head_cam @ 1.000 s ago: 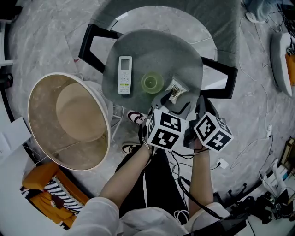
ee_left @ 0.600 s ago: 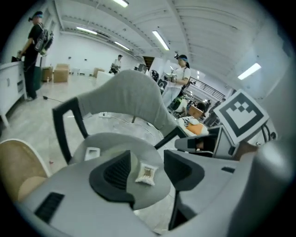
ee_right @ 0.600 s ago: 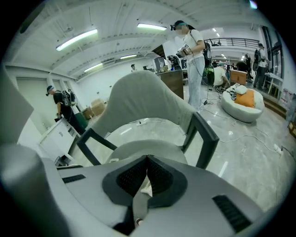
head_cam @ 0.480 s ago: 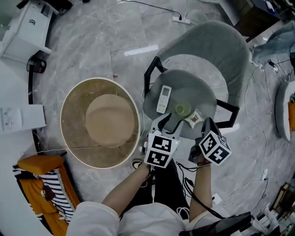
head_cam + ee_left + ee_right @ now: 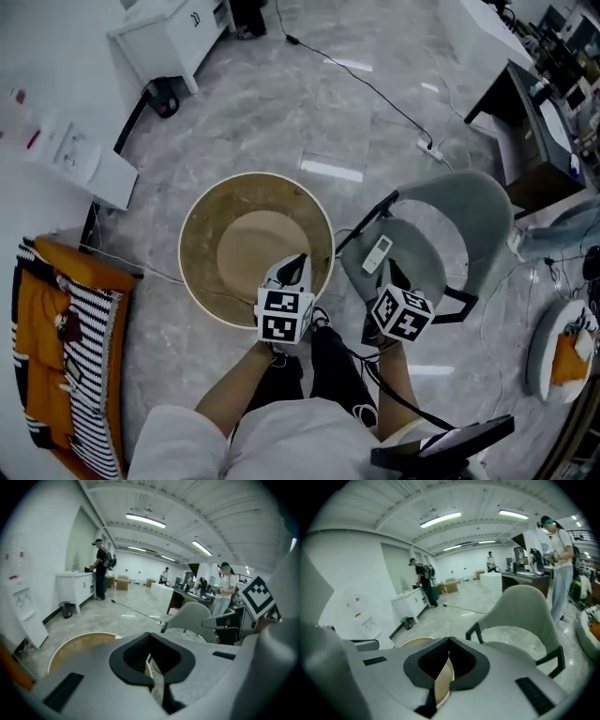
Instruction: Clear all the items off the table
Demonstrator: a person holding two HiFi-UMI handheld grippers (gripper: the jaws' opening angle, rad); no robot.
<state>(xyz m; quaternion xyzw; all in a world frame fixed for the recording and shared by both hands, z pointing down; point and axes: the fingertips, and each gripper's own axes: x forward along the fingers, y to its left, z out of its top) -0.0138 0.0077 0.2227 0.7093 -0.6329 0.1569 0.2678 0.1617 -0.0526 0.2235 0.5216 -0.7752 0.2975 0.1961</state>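
Remote control lies on the round grey counter, right of the tan basket. Left gripper hangs over the basket's near right rim, its jaws just closed, tips together. The pale strip behind them seems only rim and floor. Right gripper, jaws together, hovers over the counter's near edge.

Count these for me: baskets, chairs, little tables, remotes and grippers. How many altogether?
Basket: 1
Chair: 1
Little table: 1
Remote: 1
Grippers: 2, left gripper and right gripper
Total: 6
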